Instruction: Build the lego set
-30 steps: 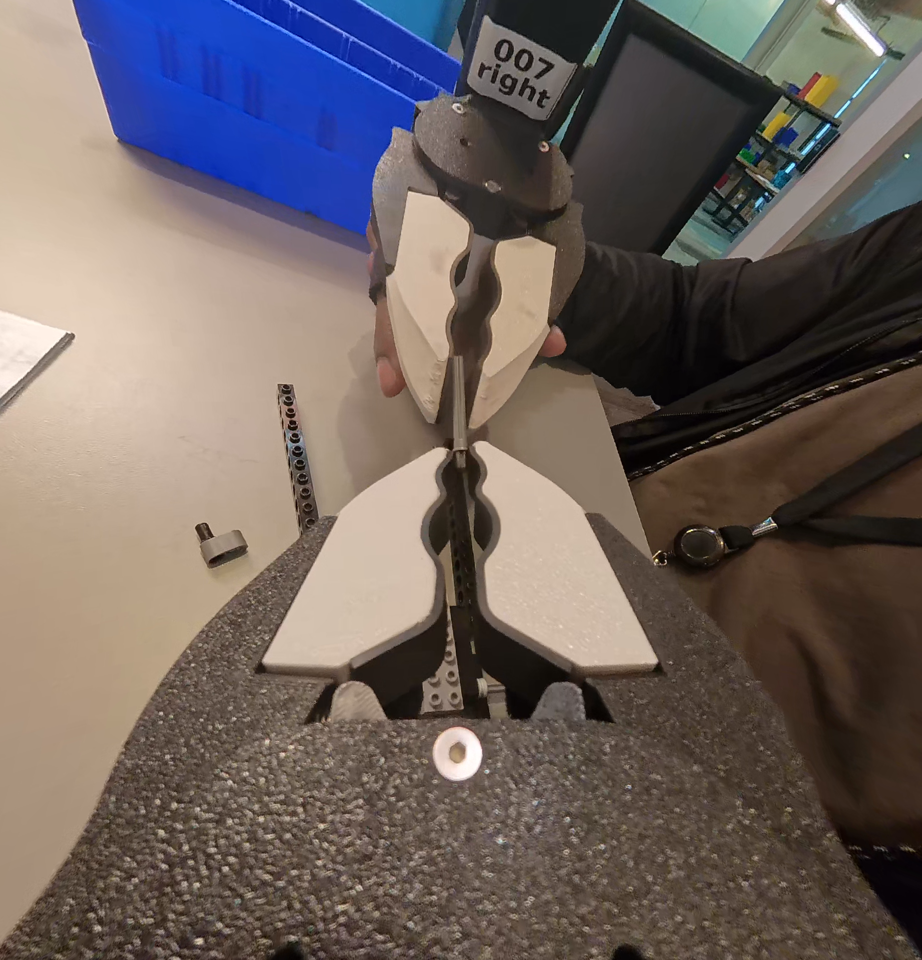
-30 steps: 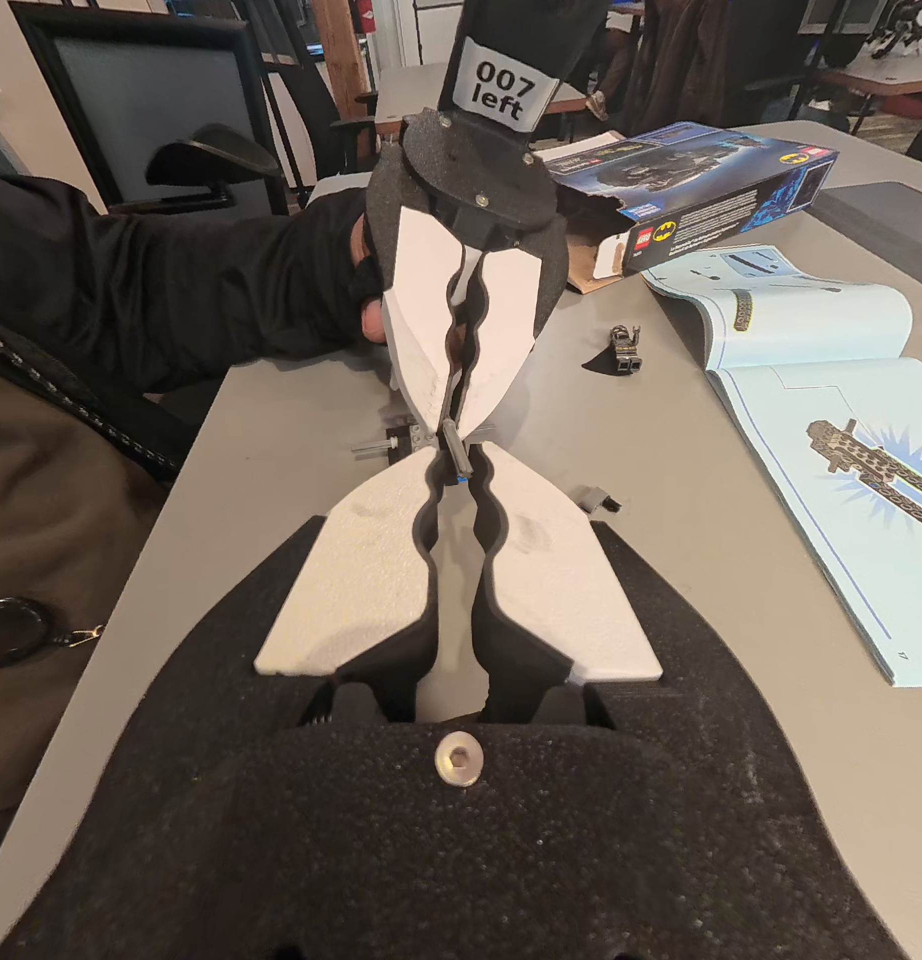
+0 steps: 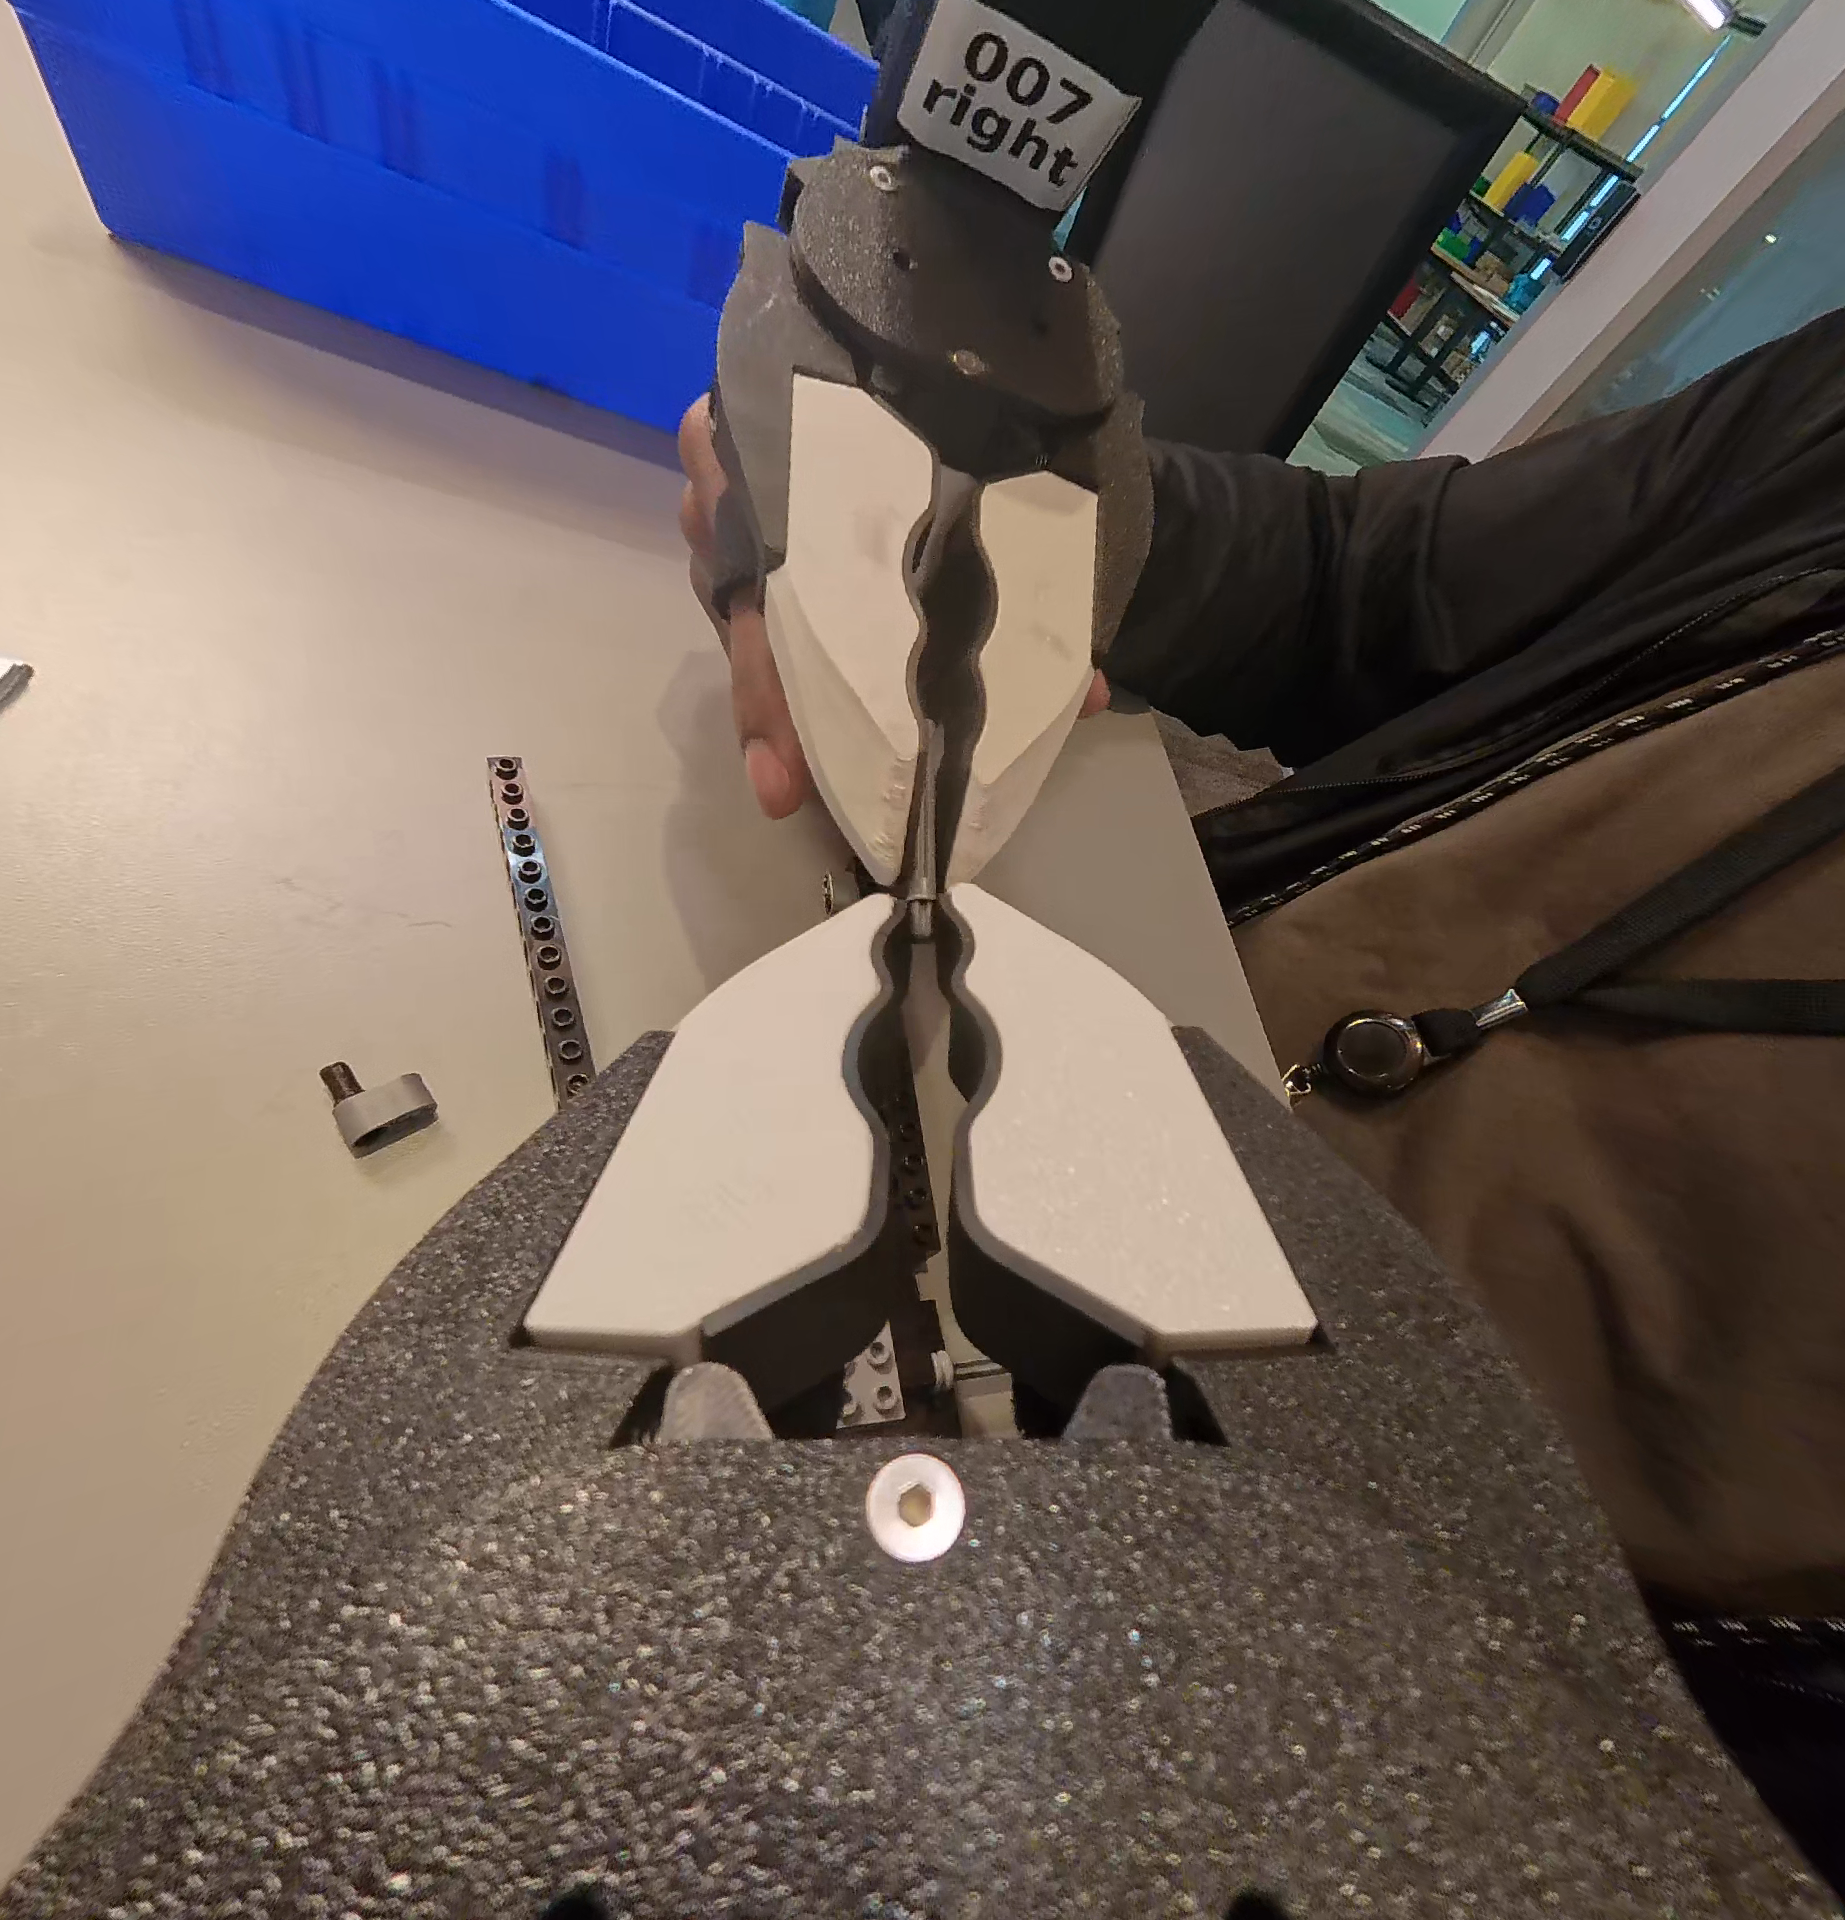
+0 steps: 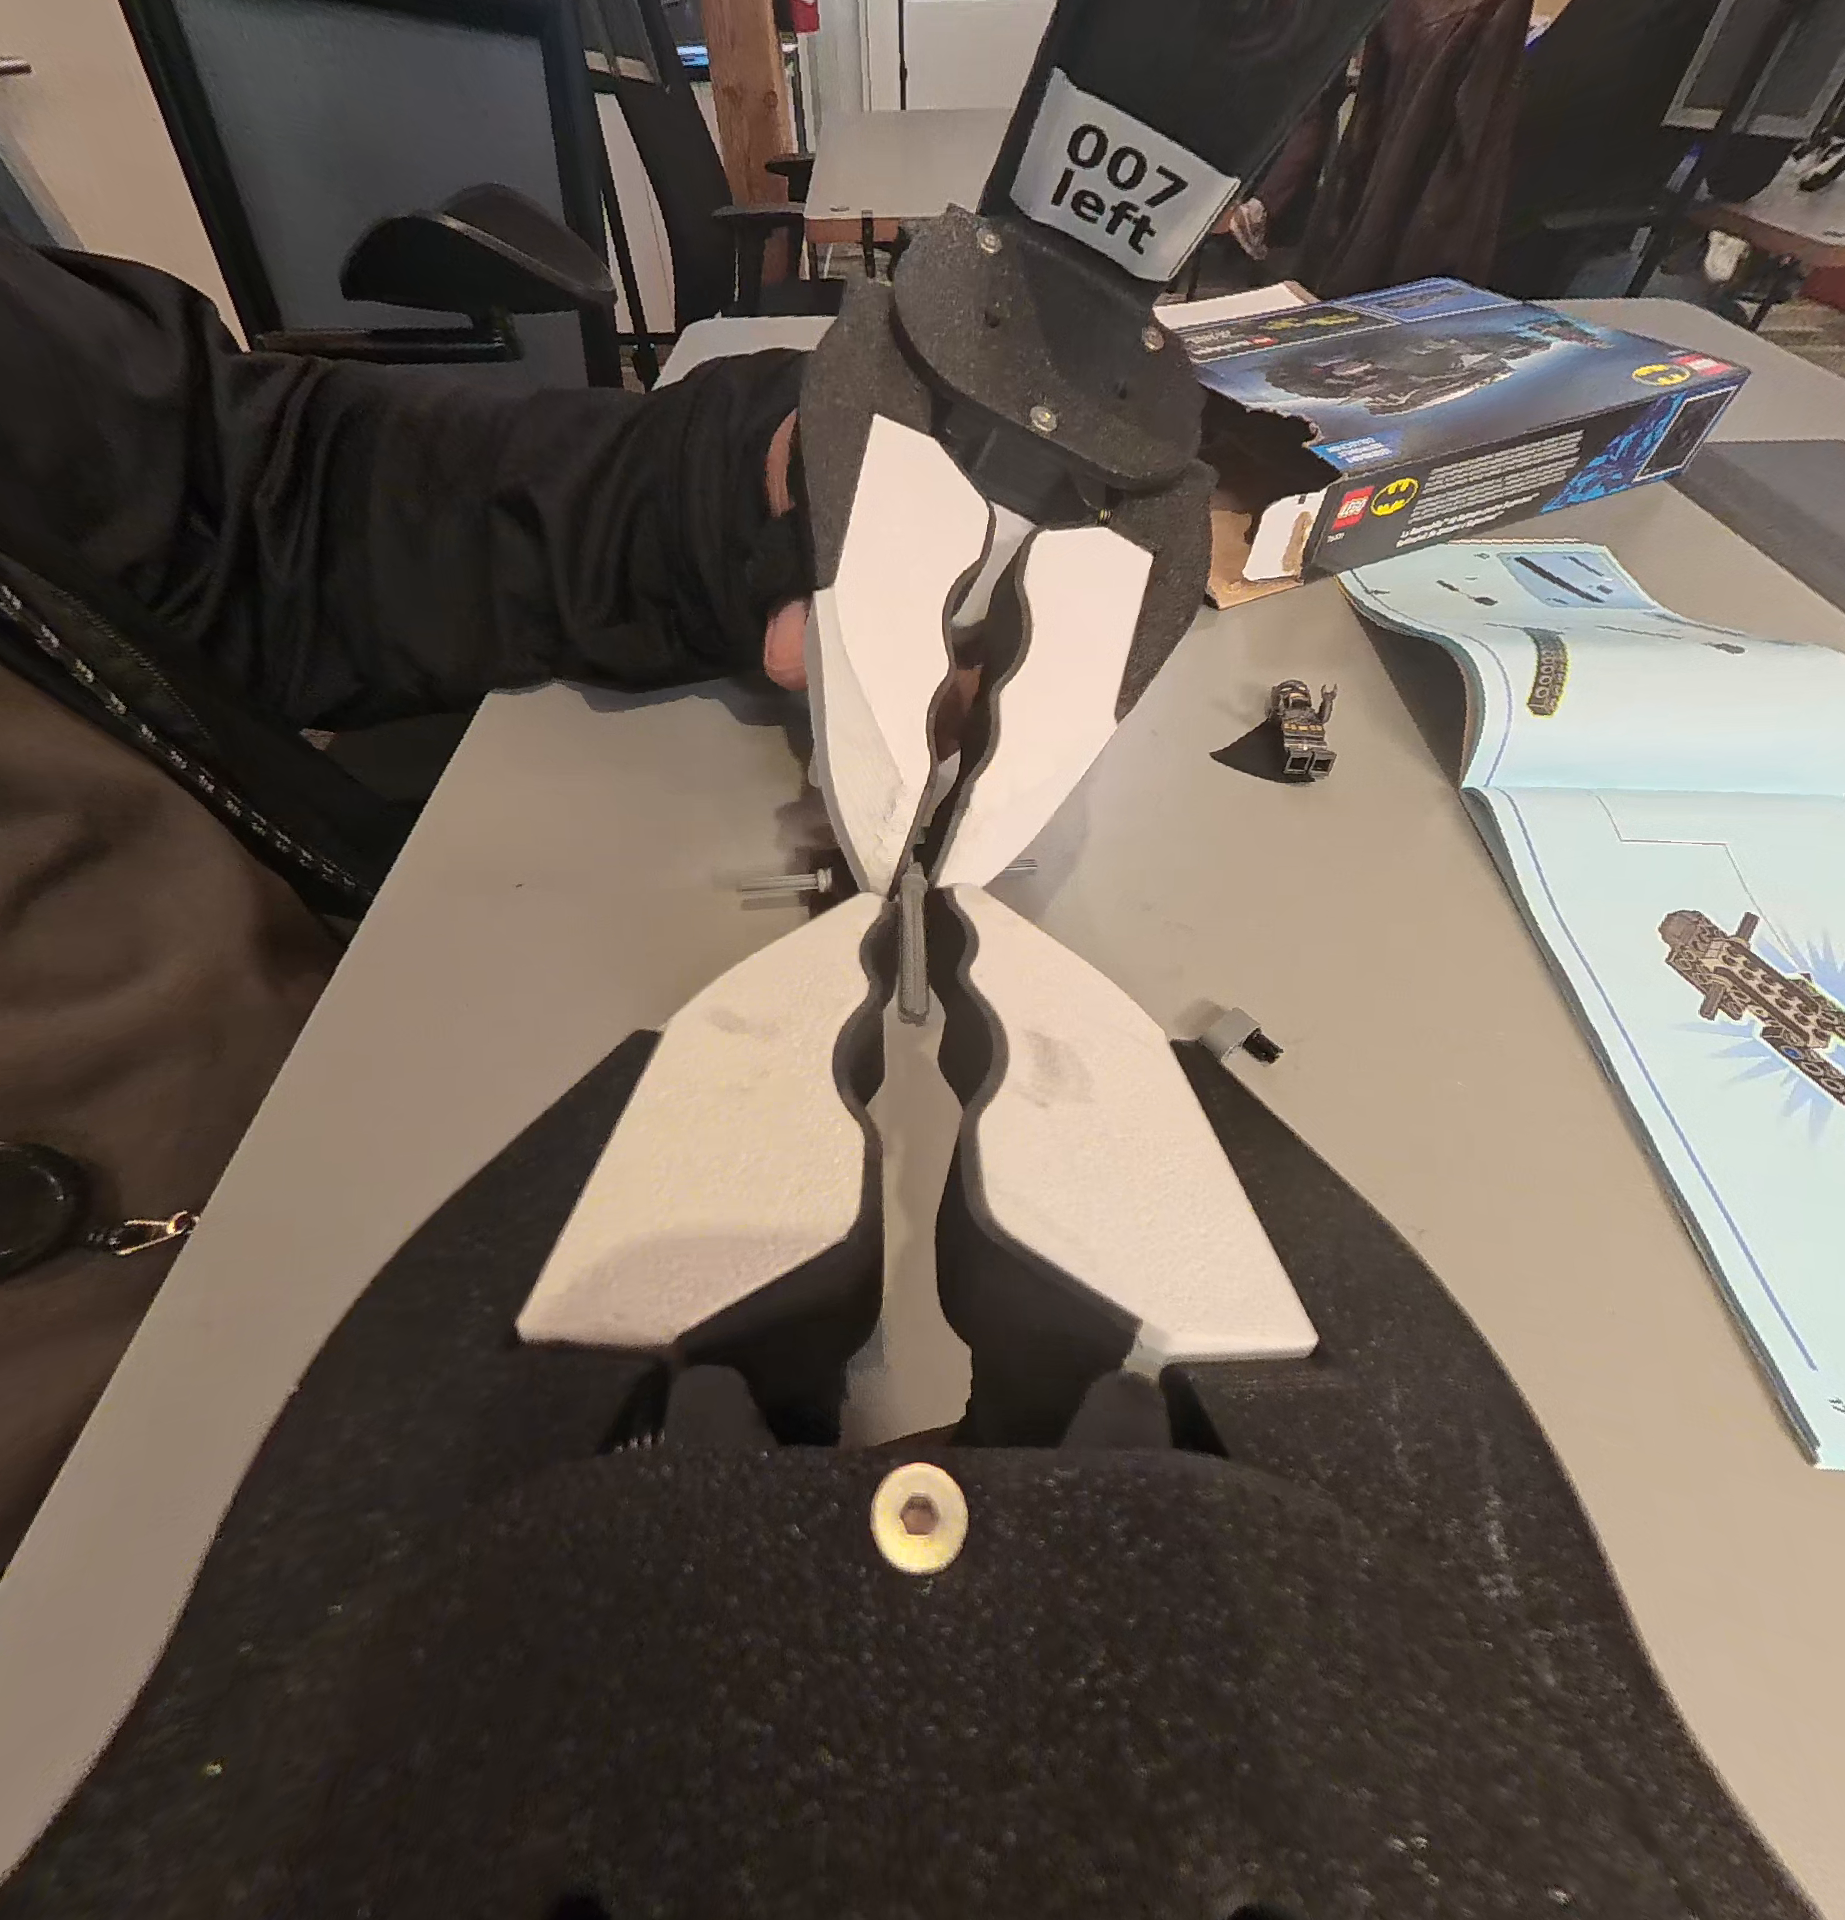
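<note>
The two grippers meet tip to tip above the grey table (image 4: 1261, 935). The right gripper (image 4: 913, 914) is clenched on a slim grey axle (image 4: 913, 961); its white fingertips (image 4: 845, 935) press the rod from both sides, and the rod runs back along the slot between them. The left gripper (image 3: 918, 914) is nearly closed, and the end of that same axle (image 3: 920, 904) sits pinched between its tips, so both hold one rod. A person's hand (image 3: 752, 665) wraps the right gripper's handle.

Only the left wrist view shows a long black studded beam (image 3: 539, 935) lying flat on the table to the left, a small grey connector with a dark pin (image 3: 378, 1112) nearer, a blue plastic bin (image 3: 430, 208) at the far left whose inside cannot be seen, and, through the slot under its own fingers, part of a dark studded assembly (image 3: 913, 1174).

Only the right wrist view shows an opened printed cardboard box (image 4: 1469, 436) at the far right, its torn end facing the grippers and its contents hidden, an open instruction booklet (image 4: 1676, 883) on the right, a small dark minifigure (image 4: 1302, 727) lying between box and booklet, another grey connector (image 4: 1235, 1034) just right of the gripper, and a grey cross axle (image 4: 783, 883) sticking out to the left beneath the meeting tips.
</note>
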Demonstrator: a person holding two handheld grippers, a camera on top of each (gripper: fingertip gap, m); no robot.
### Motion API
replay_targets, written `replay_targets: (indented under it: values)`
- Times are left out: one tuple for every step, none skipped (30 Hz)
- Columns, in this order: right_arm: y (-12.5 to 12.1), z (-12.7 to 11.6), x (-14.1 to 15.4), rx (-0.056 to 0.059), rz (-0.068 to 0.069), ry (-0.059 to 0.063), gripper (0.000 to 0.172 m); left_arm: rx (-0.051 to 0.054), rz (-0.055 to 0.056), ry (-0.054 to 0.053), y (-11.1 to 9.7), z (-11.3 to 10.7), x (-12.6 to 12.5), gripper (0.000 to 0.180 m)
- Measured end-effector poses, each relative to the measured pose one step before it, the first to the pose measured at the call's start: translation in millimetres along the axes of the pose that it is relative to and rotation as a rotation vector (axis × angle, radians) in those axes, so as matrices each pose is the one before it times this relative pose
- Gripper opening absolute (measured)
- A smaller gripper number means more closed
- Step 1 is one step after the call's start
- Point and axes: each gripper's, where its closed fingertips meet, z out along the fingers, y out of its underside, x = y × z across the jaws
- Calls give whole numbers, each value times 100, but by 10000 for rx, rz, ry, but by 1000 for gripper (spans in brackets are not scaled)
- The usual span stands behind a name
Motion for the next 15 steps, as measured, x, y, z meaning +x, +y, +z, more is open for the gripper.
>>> replay_targets:
  values:
    - [-55,-25,108,10,-32,85,5,56,32,-103,-107,-60,-113,4]
    - [-69,-41,253,8,4,157,5,113,-24,-156,-226,-127,-204,5]
    - [-55,-91,373,-19,43,201,5,93,-52,-145,-220,-221,-233,5]
    - [-21,-157,446,-40,60,217,5,40,-26,-364,-105,-361,-591,8]
    - [34,-210,556,-55,79,278,5,-119,13,-718,166,-436,-1172,13]
    - [101,-237,697,-67,148,336,5,-321,55,-1076,522,-416,-1743,17]
    - [134,-220,741,-63,228,328,5,-370,-49,-1102,688,-212,-1850,22]
    - [129,-166,723,-40,272,306,4,-431,-223,-905,795,71,-1622,25]
    - [144,-90,669,-37,287,268,5,-460,-237,-645,777,362,-1188,29]
    - [187,-15,524,-72,270,195,5,-396,-118,-446,608,516,-712,34]
    - [192,37,373,-98,203,132,5,-320,16,-360,423,544,-427,35]
    - [160,52,218,-85,100,93,5,-280,123,-252,302,519,-143,35]
    - [74,40,70,-49,1,41,5,-184,117,-188,79,404,-36,37]
    - [23,21,-39,-14,-48,5,5,-93,82,-145,-84,301,-25,36]
    - [-26,-3,-35,1,-42,7,5,-104,44,-116,-67,266,-75,36]
